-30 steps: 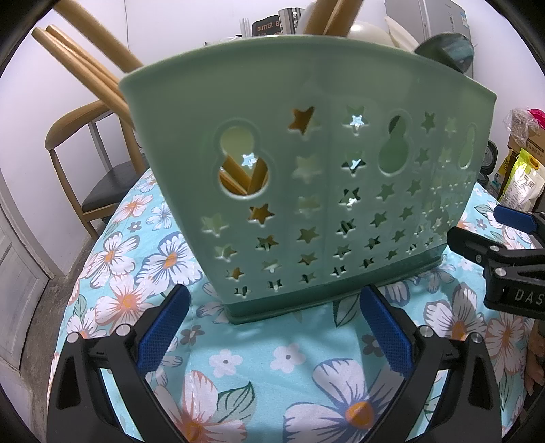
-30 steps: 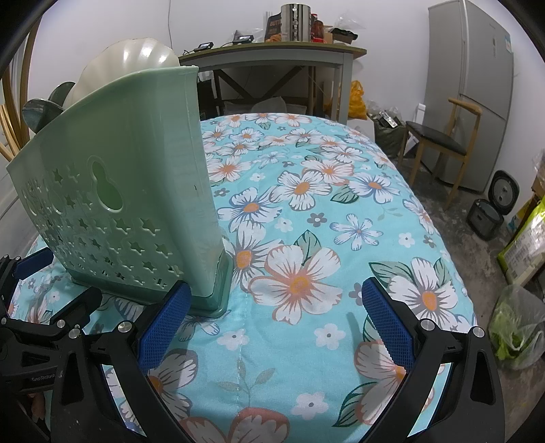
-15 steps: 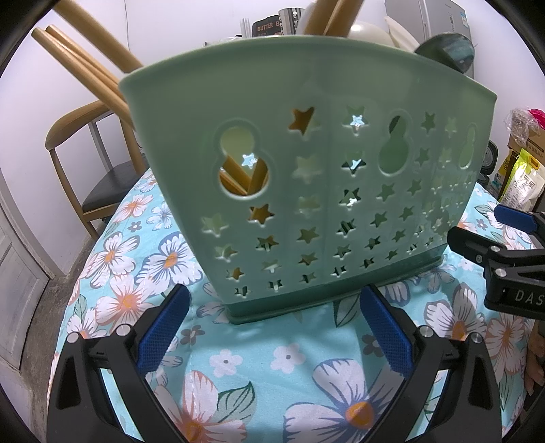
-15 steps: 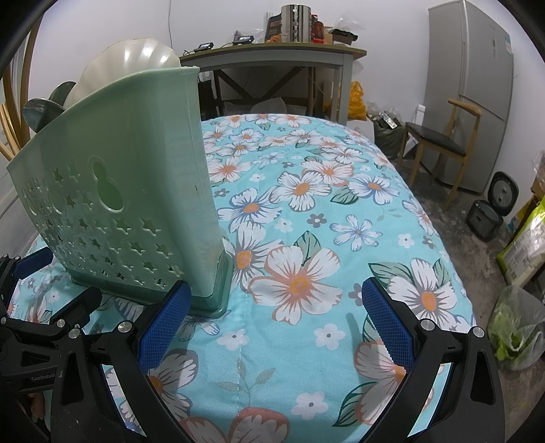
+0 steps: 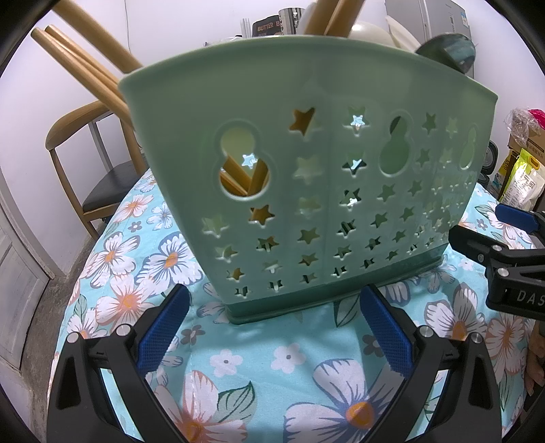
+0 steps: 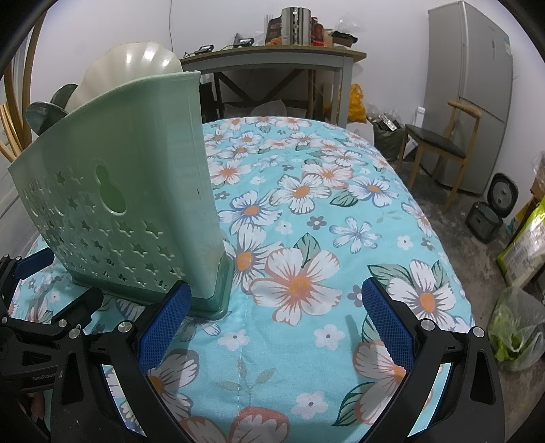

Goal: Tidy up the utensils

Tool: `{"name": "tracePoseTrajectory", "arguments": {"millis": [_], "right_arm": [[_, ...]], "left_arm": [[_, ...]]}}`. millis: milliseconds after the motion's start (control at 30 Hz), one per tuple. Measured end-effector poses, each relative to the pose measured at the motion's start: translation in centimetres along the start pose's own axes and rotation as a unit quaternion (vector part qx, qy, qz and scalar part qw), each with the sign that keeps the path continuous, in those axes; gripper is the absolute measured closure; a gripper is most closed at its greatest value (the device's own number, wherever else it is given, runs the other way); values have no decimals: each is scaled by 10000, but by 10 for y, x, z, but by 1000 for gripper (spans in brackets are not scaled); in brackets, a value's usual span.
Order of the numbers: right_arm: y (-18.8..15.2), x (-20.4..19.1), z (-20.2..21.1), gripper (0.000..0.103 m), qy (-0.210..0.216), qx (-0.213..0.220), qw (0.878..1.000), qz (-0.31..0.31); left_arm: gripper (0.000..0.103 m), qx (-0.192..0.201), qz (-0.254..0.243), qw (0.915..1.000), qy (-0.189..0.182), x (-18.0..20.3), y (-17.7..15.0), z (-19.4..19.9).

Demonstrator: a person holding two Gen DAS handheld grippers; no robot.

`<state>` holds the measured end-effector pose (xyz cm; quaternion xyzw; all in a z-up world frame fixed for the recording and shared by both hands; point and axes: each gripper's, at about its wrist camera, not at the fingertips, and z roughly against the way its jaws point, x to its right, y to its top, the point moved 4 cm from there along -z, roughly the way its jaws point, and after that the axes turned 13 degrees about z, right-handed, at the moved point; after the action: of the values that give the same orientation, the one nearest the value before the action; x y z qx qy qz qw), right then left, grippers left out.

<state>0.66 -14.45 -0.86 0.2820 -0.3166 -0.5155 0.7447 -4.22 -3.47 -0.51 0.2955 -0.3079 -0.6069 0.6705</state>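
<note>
A pale green utensil basket with star cut-outs stands upright on the floral tablecloth. Wooden handles stick out of its left end, and a cream ladle and a dark green spoon rise at its right. My left gripper is open just in front of the basket's base, holding nothing. In the right wrist view the basket is at the left, and my right gripper is open over the cloth beside its end wall. The right gripper's fingers show at the left view's right edge.
The tablecloth stretches bare to the right of the basket. A wooden chair stands left of the table, another chair and a fridge at the far right. Bags lie on the floor. A cluttered side table stands behind.
</note>
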Motion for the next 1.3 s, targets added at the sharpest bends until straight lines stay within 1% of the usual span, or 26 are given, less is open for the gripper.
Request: {"name": "tracePoseTrajectory", "arguments": {"millis": [1300], "right_arm": [[3, -7, 10, 7, -57, 226, 9997, 100]], "left_arm": [[5, -1, -7, 10000, 5, -1, 1, 0]]}}
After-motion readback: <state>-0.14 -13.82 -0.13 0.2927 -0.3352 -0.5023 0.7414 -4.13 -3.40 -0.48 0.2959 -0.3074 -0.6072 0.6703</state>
